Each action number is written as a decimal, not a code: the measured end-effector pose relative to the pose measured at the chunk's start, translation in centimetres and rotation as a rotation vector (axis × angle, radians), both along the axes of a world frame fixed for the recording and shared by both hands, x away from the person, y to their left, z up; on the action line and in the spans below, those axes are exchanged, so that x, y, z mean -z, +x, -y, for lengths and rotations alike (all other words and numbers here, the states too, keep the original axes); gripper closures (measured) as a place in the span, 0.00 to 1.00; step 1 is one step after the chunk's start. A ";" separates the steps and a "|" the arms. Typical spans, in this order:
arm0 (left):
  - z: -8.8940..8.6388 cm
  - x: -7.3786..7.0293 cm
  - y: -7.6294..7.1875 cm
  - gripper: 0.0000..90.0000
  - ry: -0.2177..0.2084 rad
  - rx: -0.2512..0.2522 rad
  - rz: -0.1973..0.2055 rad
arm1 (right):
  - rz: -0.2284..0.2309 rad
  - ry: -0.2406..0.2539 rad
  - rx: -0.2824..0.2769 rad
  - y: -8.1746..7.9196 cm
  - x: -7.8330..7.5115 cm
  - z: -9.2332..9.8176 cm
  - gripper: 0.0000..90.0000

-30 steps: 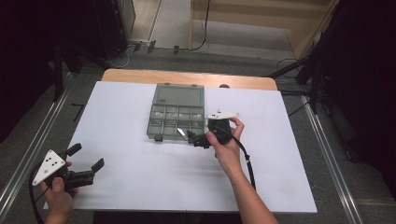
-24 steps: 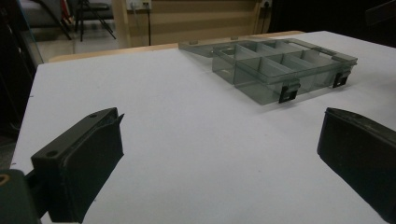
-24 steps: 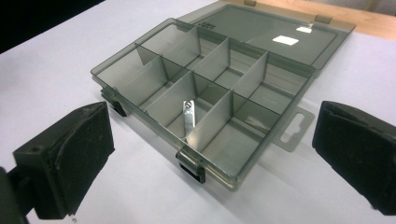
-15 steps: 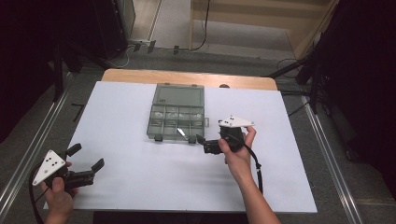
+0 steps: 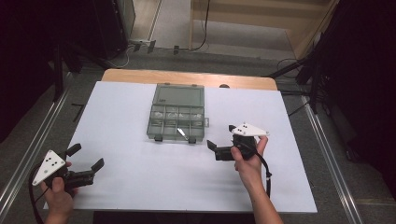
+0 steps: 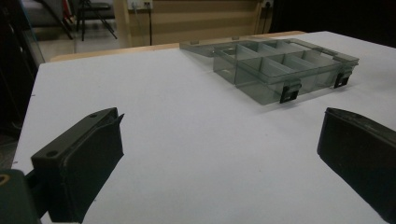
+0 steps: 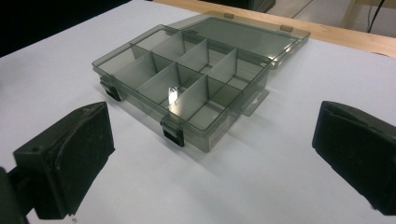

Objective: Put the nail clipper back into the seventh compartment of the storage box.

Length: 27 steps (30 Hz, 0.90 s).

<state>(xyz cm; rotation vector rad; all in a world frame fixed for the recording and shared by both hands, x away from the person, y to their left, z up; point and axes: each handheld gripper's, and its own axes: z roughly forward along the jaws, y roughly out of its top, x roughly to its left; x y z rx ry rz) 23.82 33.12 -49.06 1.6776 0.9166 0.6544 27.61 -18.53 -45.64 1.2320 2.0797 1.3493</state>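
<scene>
Organizer box [image 5: 176, 116] lay open near the table's [image 5: 140, 196] far edge, my grippers spread and empty.
From above, my right gripper [image 5: 221, 140] hovered beside its near right corner, my left gripper [image 5: 86, 157] by the near left corner; both gripper views showed the box [image 6: 280, 70] [image 7: 187, 79] ahead.

Left gripper [image 5: 86, 161] fingers spread wide, right gripper [image 5: 219, 140] likewise

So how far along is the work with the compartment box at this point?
Done: the compartment box lies open, its lid flat behind it, with something small and pale in a front compartment. In hand: nothing; the right gripper, jaws open, sits beside the box, and the left gripper is open near the table edge. Left: I can't tell.
</scene>
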 end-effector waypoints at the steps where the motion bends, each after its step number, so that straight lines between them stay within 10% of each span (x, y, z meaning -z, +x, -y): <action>1: 0.0 0.0 0.0 0.00 0.001 0.000 0.000 | 0.002 0.000 0.001 -0.2 0.0 0.2 0.00; 27: 0.0 0.0 0.0 0.00 0.000 -0.009 0.000 | 0.046 0.012 0.071 -3.9 1.0 5.3 0.00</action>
